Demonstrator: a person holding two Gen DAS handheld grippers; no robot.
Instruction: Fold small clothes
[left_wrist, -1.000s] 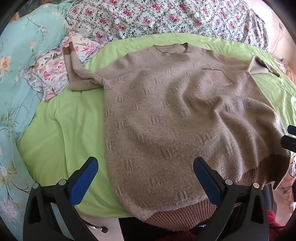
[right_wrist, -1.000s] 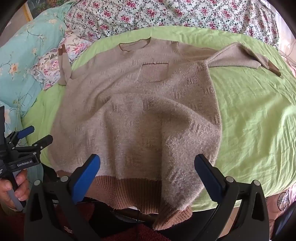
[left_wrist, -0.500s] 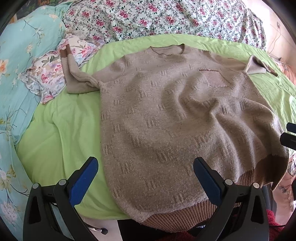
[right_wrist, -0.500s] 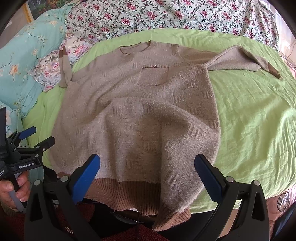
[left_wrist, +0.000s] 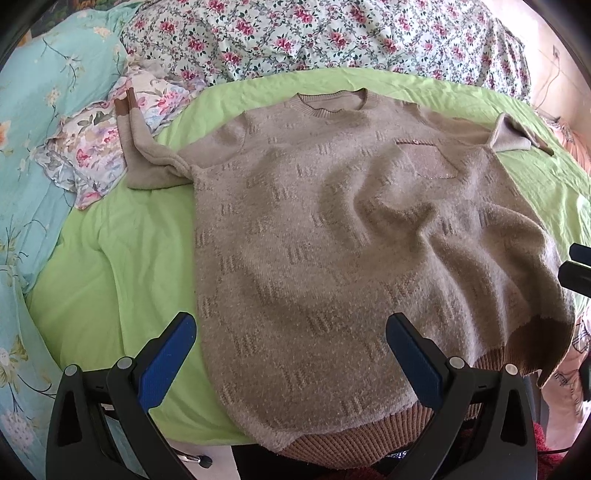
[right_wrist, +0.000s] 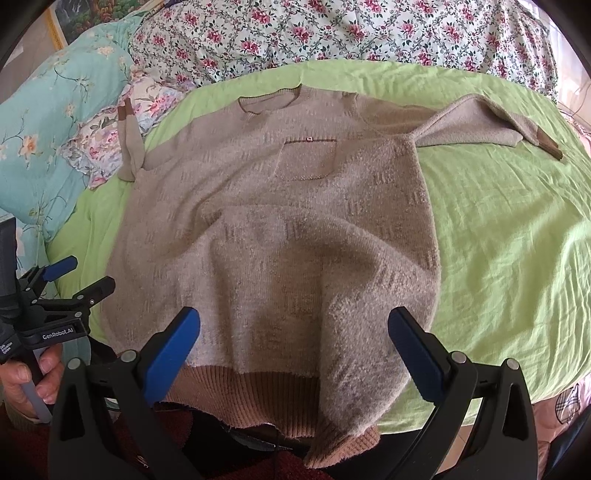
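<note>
A beige knitted sweater (left_wrist: 332, 229) with a chest pocket lies face up on a green sheet (left_wrist: 110, 266), neck away from me; it also shows in the right wrist view (right_wrist: 280, 229). Its brown ribbed hem (right_wrist: 258, 391) hangs over the near edge. One sleeve (left_wrist: 144, 147) reaches onto a floral pillow, the other sleeve (right_wrist: 487, 125) lies out to the right. My left gripper (left_wrist: 291, 354) is open and empty above the lower left of the sweater. My right gripper (right_wrist: 295, 350) is open and empty above the lower right, where the cloth is rumpled.
Floral bedding (left_wrist: 332, 33) lies behind the green sheet (right_wrist: 517, 240). A turquoise quilt (left_wrist: 33, 129) and a floral pillow (left_wrist: 88, 147) lie at the left. The bed's near edge drops off below the hem. The left gripper (right_wrist: 62, 288) shows at the right wrist view's left edge.
Both views have shifted slightly; the sweater lies a little further from the cameras and flatter. Both grippers stay open and empty.
</note>
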